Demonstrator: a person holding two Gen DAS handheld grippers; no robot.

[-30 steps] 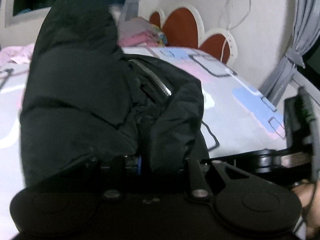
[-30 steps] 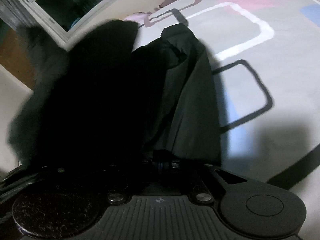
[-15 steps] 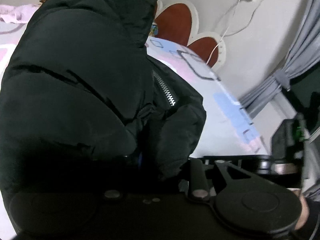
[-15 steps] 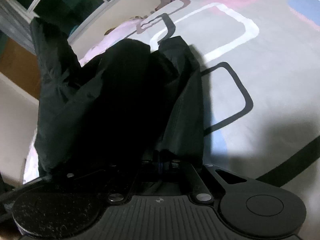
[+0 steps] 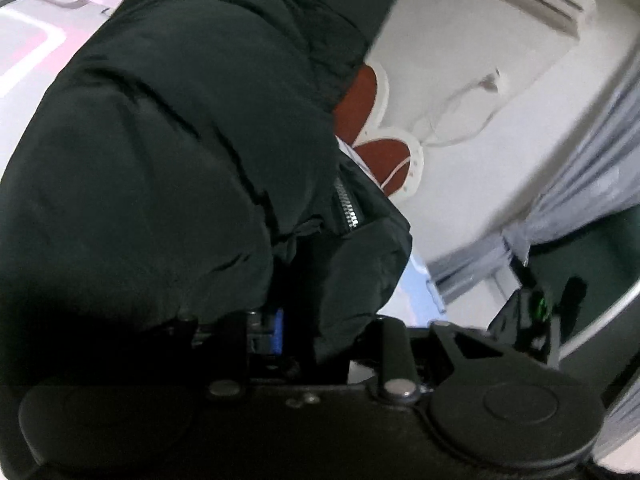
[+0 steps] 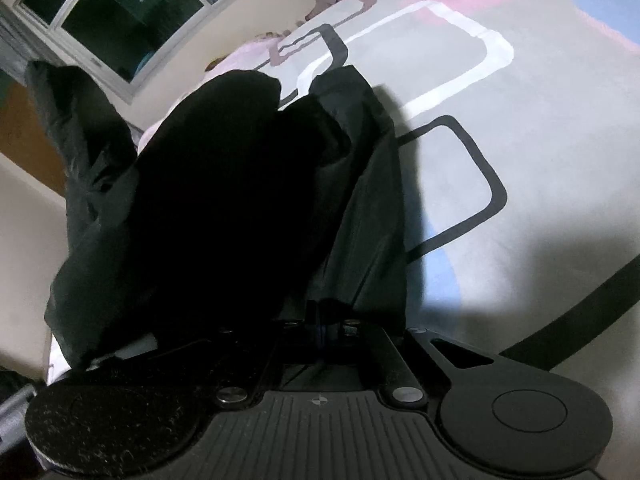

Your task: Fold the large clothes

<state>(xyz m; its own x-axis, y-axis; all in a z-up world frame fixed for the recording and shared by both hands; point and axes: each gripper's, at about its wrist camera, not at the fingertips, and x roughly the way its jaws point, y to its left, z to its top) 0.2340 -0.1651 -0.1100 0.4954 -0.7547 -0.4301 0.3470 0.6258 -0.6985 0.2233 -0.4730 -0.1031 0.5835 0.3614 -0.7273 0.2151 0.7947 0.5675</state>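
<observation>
Patterned bed sheet (image 6: 540,128) lying under a black jacket (image 5: 180,152), right gripper (image 6: 320,320) angling down, fingers pressed together on the hanging cloth, left gripper (image 5: 288,320) tipping slightly down and rolled, fingers buried in padded folds, grip unclear, headboard (image 5: 384,156) behind

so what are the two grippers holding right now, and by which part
Both hold the black padded jacket: the left gripper near its zipper, the right gripper shut on a fabric edge; which part cannot be told.

- left gripper (image 5: 280,316): tilted, rolled, jaws a little apart, black padded jacket (image 5: 180,140) bunched between them
- right gripper (image 6: 320,320): angled down, jaws fully closed on the jacket
</observation>
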